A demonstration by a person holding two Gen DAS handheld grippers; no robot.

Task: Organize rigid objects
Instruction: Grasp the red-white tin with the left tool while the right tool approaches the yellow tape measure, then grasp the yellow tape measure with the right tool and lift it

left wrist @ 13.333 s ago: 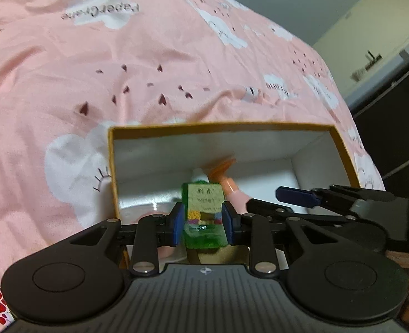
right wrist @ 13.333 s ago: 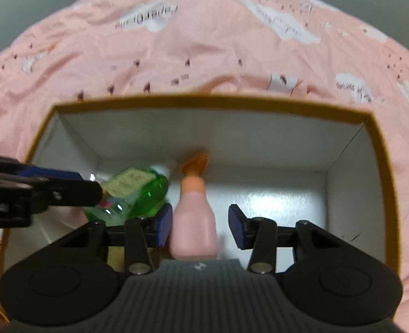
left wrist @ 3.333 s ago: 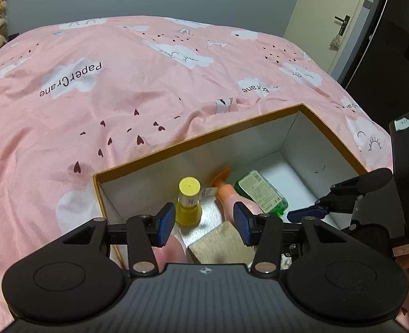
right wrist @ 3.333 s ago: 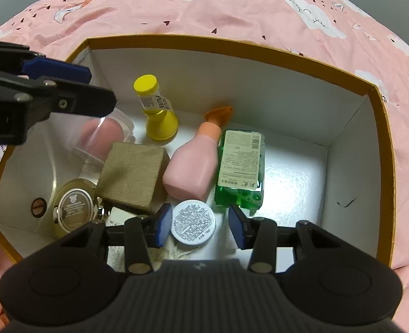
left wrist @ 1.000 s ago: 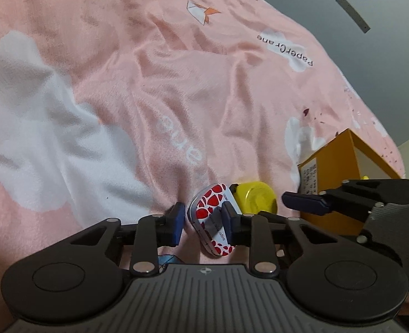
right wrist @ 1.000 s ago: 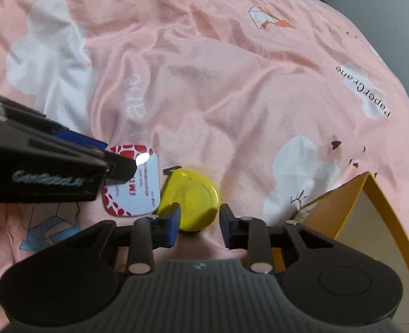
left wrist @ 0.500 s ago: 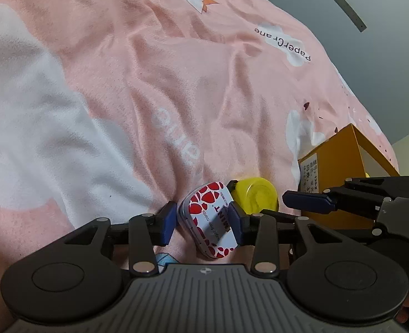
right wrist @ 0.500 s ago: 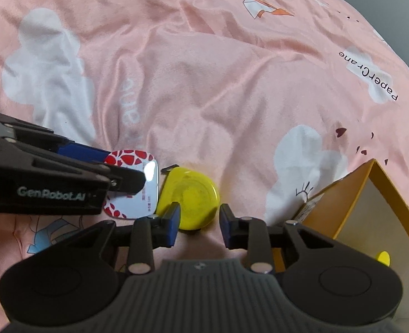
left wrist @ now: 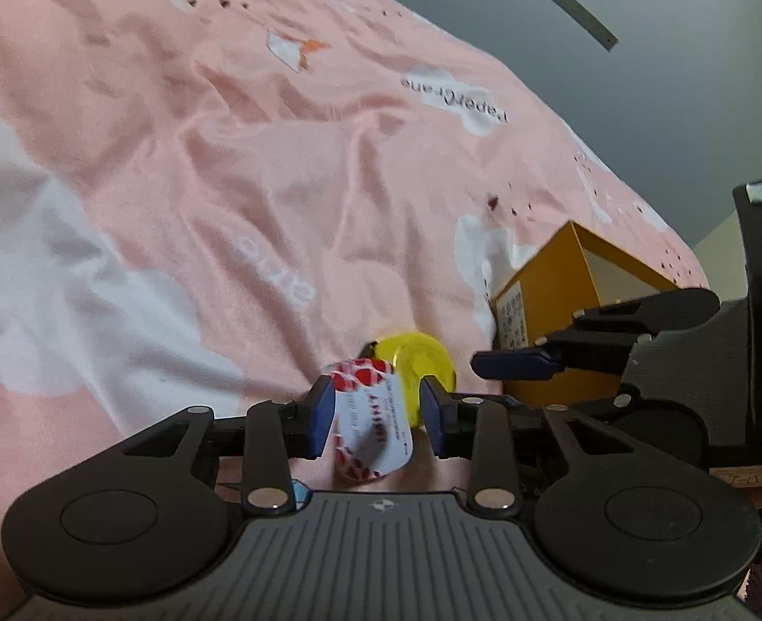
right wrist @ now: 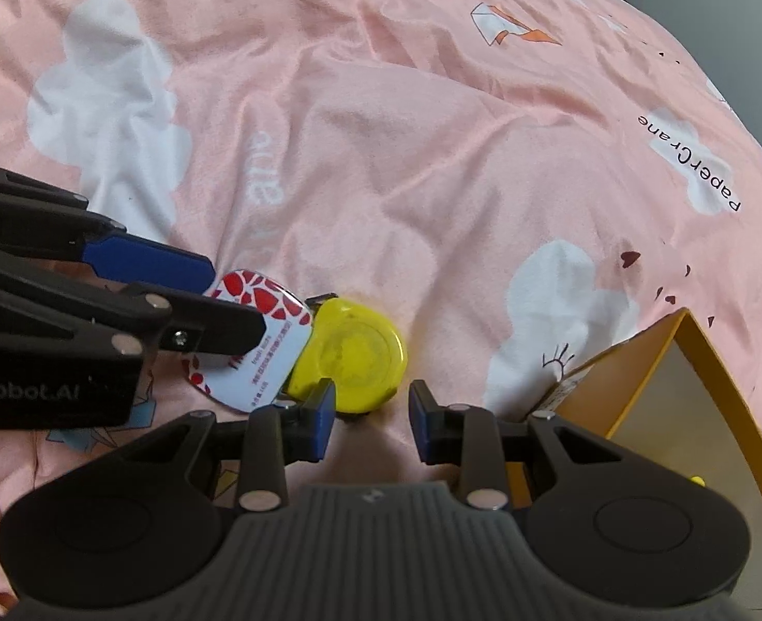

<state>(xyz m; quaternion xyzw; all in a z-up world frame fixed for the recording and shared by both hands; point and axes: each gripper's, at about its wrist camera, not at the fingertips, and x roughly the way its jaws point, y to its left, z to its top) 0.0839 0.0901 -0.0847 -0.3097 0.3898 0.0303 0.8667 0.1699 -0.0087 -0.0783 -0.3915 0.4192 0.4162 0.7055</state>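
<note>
Pink cloud-printed bedspread (right wrist: 432, 155) carrying an open mustard-yellow cardboard box (right wrist: 691, 388) at right. Left gripper (left wrist: 375, 409), jaws closing around a tilted red-and-white rounded tin (left wrist: 368, 419) (contact unclear). Right gripper (right wrist: 370, 414), unclenched, hovering over a round yellow disc (right wrist: 355, 357) beside the tin.

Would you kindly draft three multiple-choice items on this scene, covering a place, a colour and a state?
1. The round yellow disc lies:
A. inside the box
B. on the pink bedspread, beside the tin
C. in the right gripper

2. The flat white tin bears spots of which colour?
A. red
B. green
C. blue

3. The right gripper is:
A. open and empty
B. clamped on the disc
C. clamped on the box rim

Answers: 1 B, the disc rests on fabric outside the orange cardboard box; 2 A, red patches show; 3 A, nothing sits between its fingers.
</note>
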